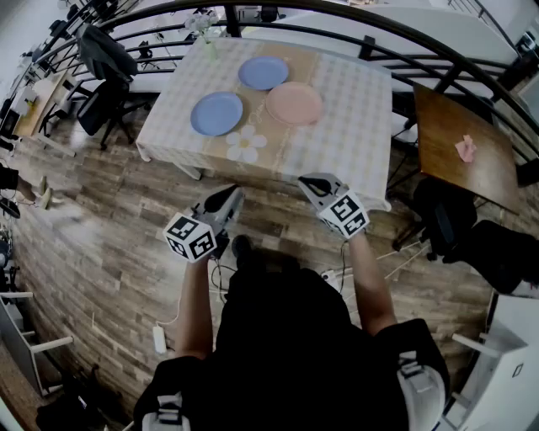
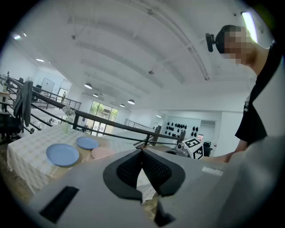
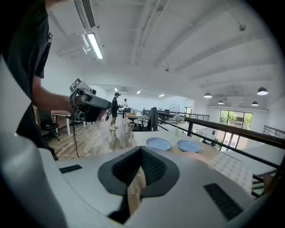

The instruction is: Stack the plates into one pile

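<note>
Three plates lie apart on a table with a checked cloth: a blue plate at the near left, a second blue plate behind it, and a pink plate to the right. My left gripper and right gripper hover over the floor short of the table's near edge, both shut and empty. The left gripper view has the left gripper with the blue plates and pink plate ahead. From the right gripper I see both blue plates.
A flower-shaped mat lies near the table's front edge and a vase of flowers stands at its far left corner. A black railing curves behind. Office chairs stand left, a wooden side table right. Cables trail on the floor.
</note>
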Available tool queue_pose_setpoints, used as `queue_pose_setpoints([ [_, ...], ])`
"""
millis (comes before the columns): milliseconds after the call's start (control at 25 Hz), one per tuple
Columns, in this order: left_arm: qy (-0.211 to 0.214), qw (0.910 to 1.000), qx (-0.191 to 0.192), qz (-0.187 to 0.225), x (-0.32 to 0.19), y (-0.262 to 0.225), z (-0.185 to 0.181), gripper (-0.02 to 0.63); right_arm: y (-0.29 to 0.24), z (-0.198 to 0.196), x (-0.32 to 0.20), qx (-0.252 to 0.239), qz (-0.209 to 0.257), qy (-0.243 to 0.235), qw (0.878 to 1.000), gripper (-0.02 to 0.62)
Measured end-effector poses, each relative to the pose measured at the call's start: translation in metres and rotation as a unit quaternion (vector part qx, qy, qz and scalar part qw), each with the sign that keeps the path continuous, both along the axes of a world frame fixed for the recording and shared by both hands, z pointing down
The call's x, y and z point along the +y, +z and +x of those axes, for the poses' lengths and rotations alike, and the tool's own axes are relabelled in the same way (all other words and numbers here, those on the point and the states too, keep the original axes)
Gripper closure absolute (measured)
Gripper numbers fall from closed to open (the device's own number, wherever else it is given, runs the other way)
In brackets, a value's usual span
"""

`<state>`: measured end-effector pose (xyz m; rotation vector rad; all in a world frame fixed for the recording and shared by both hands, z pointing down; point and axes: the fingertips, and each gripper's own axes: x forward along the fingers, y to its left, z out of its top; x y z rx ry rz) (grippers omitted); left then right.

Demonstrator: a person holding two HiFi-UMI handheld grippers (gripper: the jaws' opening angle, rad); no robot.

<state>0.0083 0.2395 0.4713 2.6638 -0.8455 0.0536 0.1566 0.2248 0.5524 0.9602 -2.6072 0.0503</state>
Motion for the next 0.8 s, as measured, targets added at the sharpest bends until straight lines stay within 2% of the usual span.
queue_pose_setpoints([
  [120,-0.003,1.0000,-0.004,0.003,0.002,-0.003,0.003,0.604,-0.004,0.003,0.004,-0.019,-0.004,0.002,1.000,0.598],
  [280,-0.007,0.9999,-0.014,-0.003,0.004,0.002,0.004,0.604,-0.007,0.006,0.002,-0.013,0.012,-0.007,1.000,0.598],
  [480,0.001,0.9996,-0.028,-0.002,-0.002,0.010,0.004,0.604,0.003,0.009,-0.004,-0.046,0.003,0.002,0.999,0.598],
  [800,0.017,0.9986,-0.049,0.003,-0.021,0.015,-0.005,0.604,0.008,0.005,-0.021,-0.020,-0.003,0.027,0.999,0.597],
])
